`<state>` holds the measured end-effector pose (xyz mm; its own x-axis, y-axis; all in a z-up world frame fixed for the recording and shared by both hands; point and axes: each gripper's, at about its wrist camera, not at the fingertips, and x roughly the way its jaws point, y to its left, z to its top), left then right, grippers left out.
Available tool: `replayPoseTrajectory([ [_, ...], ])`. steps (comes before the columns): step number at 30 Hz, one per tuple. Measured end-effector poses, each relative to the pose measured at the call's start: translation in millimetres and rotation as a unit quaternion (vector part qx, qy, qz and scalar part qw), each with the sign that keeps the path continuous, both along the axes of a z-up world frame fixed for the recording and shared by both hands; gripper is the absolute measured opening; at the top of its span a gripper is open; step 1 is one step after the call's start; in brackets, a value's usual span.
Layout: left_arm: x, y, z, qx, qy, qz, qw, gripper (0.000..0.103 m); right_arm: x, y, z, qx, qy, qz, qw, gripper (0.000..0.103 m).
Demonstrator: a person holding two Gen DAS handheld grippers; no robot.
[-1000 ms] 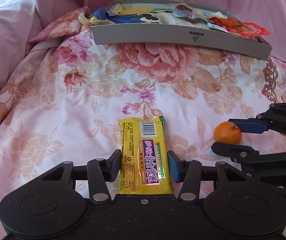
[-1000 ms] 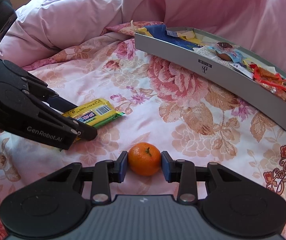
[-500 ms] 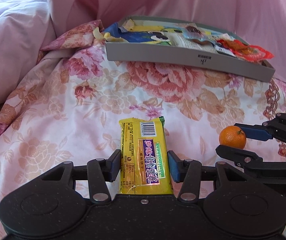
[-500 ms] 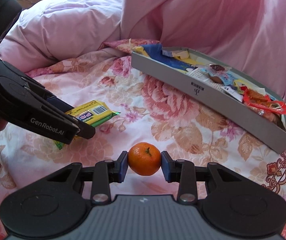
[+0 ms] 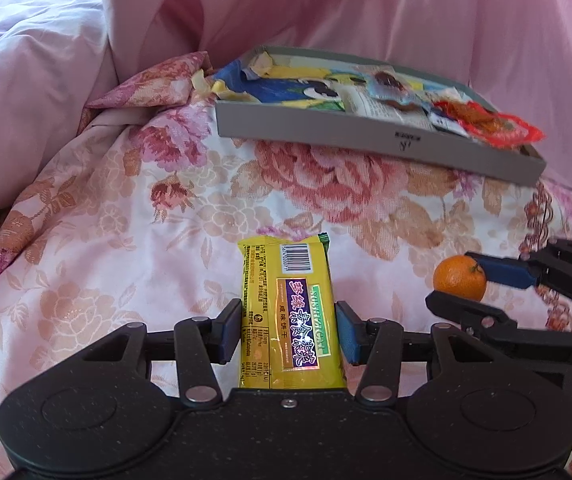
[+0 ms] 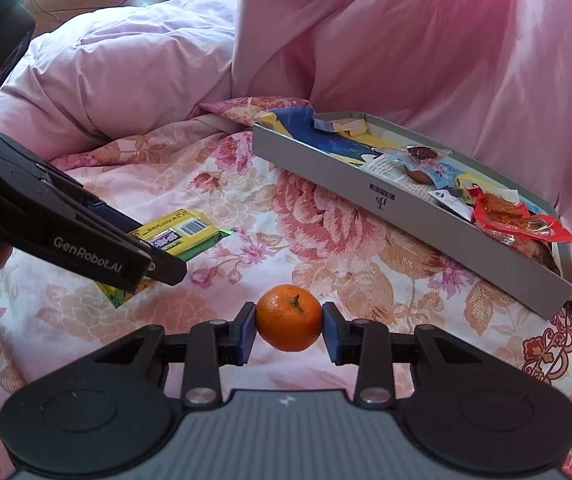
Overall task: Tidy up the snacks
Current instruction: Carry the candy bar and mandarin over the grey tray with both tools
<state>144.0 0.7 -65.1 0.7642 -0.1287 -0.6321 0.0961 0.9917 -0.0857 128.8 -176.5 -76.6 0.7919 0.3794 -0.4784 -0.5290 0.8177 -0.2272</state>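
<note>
A yellow snack packet point(image 5: 290, 312) with a barcode sits lengthwise between the blue pads of my left gripper point(image 5: 288, 334), which is shut on it above the floral bedspread. My right gripper point(image 6: 289, 330) is shut on a small orange mandarin point(image 6: 289, 322), held off the cover. The mandarin point(image 5: 460, 283) and the right gripper's fingers point(image 5: 506, 274) show at the right of the left wrist view. In the right wrist view the left gripper's fingers point(image 6: 98, 256) hold the yellow packet point(image 6: 178, 234) at the left. A grey tray point(image 5: 326, 128) point(image 6: 418, 210) with several wrapped snacks lies farther back.
A pink duvet point(image 6: 126, 80) is heaped at the left and behind the tray. The tray rests tilted against a floral pillow point(image 5: 154, 88). Open floral bedspread point(image 5: 106, 240) stretches between the grippers and the tray. A red packet point(image 6: 518, 216) hangs over the tray's right end.
Both grippers have tipped upward with their loads, so the tray and duvet sit lower in each view. The packet and mandarin have come off the bedspread. Neither grip has changed.
</note>
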Motion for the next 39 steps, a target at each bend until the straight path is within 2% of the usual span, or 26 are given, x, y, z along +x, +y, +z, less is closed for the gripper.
replayPoseTrajectory([
  [4,4,2,10,-0.009,-0.017,0.013,0.9997,0.051,0,-1,4,0.004,-0.012,-0.001,1.0,0.039],
  [9,16,7,31,-0.05,-0.04,0.029,0.9975,0.051,5,-2,13,0.007,-0.037,-0.005,0.999,0.039],
  [12,28,4,44,-0.06,-0.054,0.029,0.9963,0.051,10,-4,20,0.013,-0.052,-0.009,0.999,0.039],
  [18,65,-3,67,-0.064,-0.07,0.038,0.9948,0.051,27,-14,38,0.033,-0.084,-0.023,0.996,0.039],
  [25,120,-17,89,-0.082,-0.084,0.057,0.9914,0.051,59,-39,53,0.064,-0.11,-0.064,0.99,0.039],
  [31,159,-41,90,-0.063,-0.1,0.074,0.9902,0.051,89,-57,55,0.098,-0.11,-0.093,0.985,0.039],
  [39,188,-62,76,-0.062,-0.083,0.088,0.9907,0.051,110,-61,49,0.108,-0.089,-0.093,0.986,0.039],
])
